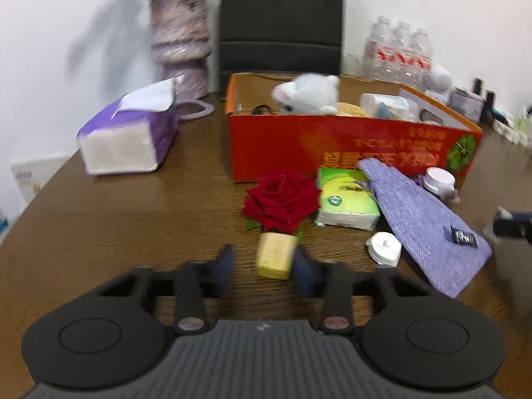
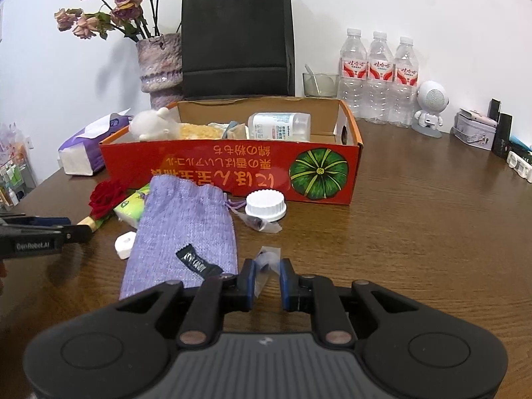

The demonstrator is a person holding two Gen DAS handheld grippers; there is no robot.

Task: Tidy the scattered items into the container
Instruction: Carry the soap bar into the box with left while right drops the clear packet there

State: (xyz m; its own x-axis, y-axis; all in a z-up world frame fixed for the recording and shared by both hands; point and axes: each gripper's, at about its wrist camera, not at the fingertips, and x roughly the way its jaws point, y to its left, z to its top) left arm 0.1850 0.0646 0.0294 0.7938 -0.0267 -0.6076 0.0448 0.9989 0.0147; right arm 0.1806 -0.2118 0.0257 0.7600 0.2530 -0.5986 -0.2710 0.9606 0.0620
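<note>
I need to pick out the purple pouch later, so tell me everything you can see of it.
The purple pouch is a flat drawstring bag of lilac woven fabric, lying on the wooden table before the red box. Its gathered mouth, with a purple cord, points toward the box; a small black label with pale lettering sits near its closed end. It overlaps the green tissue pack, and a small white cap lies against its edge. Neither gripper touches it.

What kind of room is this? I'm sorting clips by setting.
Probably a home or small-office table: brown wooden tabletop, dried pink flowers in a purple vase, three clear plastic water bottles.
</note>
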